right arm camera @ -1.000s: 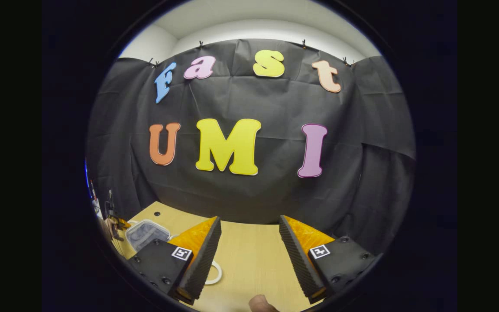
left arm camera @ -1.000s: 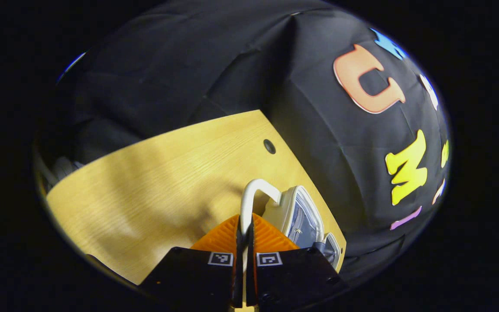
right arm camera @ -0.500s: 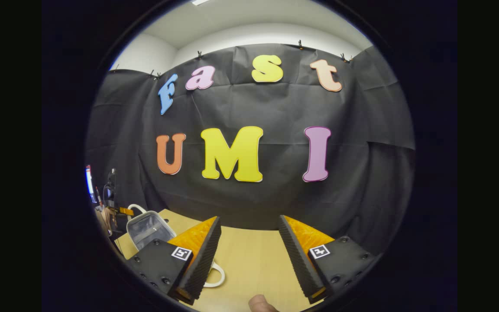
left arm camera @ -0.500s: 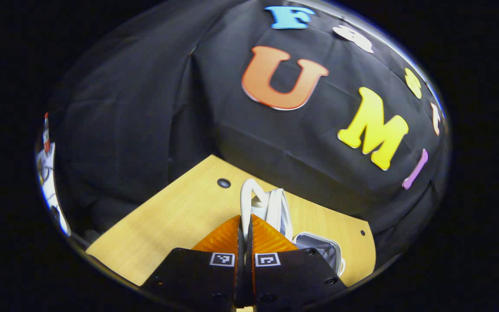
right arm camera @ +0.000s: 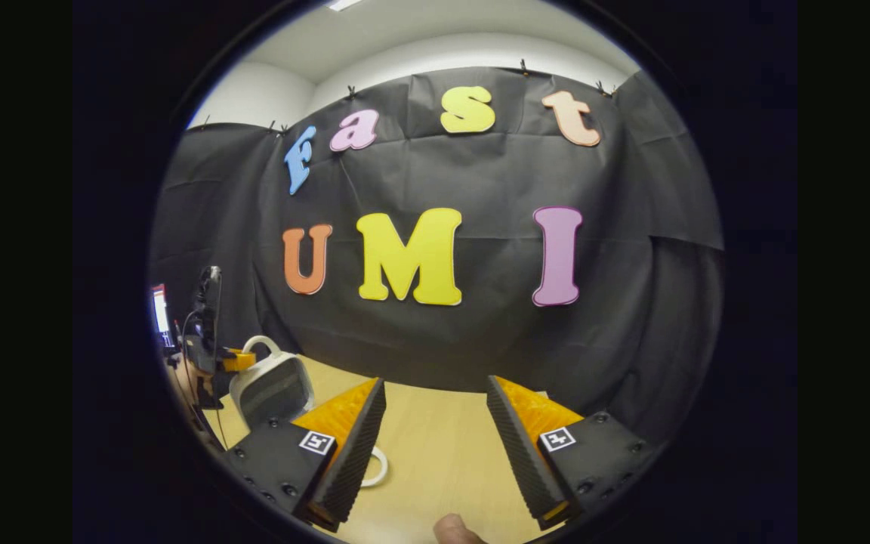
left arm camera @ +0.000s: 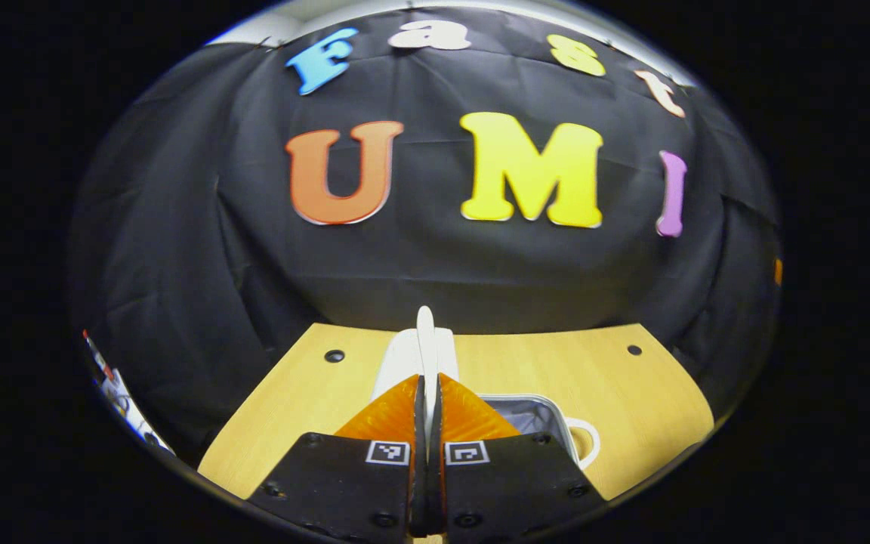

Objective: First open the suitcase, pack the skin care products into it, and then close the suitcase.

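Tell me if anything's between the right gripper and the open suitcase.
Nothing visible blocks it. The right gripper hangs open over bare table; the suitcase lies to its left, lid raised, with the left gripper shut on the lid handle.

No readable word, brand name or number is found on any object on the table. A pair of square black-and-white coded markers (left arm camera: 387,452) is carried on the finger mounts of the left gripper (left arm camera: 427,381), and a like pair of markers (right arm camera: 316,442) is borne by the right gripper (right arm camera: 435,381). No letters or digits can be made out in their patterns.
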Tool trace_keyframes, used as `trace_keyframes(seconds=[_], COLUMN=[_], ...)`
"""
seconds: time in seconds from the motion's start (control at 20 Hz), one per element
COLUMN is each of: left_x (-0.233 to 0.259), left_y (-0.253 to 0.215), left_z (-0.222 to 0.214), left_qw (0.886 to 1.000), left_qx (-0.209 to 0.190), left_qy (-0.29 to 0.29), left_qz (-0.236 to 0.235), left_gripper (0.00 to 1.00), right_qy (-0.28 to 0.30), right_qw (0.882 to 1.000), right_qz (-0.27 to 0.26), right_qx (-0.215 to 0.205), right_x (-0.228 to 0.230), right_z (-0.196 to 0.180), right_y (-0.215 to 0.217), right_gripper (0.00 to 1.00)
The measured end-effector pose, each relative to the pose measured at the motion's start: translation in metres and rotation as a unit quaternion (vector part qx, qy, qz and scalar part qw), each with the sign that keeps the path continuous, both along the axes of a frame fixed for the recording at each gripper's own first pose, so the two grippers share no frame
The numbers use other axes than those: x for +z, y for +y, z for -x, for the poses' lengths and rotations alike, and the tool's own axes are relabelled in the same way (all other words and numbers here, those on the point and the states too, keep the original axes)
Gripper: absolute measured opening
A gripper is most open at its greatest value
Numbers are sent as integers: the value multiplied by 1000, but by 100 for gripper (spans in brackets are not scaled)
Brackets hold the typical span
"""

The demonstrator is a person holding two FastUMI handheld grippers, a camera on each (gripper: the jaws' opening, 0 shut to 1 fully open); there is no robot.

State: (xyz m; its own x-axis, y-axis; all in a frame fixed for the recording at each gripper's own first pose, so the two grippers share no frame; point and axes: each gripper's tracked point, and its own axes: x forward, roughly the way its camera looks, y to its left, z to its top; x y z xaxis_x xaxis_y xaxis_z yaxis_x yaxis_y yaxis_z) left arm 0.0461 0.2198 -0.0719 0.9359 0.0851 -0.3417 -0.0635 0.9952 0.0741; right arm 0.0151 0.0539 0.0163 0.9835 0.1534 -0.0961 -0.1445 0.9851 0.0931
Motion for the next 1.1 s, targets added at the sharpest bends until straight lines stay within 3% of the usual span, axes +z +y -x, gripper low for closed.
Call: trace_keyframes(seconds=[0.1, 0.3, 0.6, 0.8, 1.1], left_x=[-6, -36, -112, -158, -189], left_y=[-37, -102, -179, -204, -214], left_z=[-6, -16, -19, -9, -9], left_qw=[1000, 998, 987, 977, 970], left_qx=[-23, -61, -119, -143, -146], left_qy=[9, 34, 102, 148, 178], left_qz=[-15, 0, -23, -50, -79], left_gripper=[3, 3, 3, 3, 4], right_qy=[4, 14, 42, 61, 85], right_qw=[1000, 1000, 999, 998, 995], right_qz=[0, -2, -2, 0, -2], right_qx=[2, -2, -20, -31, -44], right_x=[-4, -12, -35, -51, -70], right_z=[-1, 0, 4, 5, 14], right_y=[-9, -29, -57, -66, -72], right_gripper=[80, 80, 80, 80, 80])
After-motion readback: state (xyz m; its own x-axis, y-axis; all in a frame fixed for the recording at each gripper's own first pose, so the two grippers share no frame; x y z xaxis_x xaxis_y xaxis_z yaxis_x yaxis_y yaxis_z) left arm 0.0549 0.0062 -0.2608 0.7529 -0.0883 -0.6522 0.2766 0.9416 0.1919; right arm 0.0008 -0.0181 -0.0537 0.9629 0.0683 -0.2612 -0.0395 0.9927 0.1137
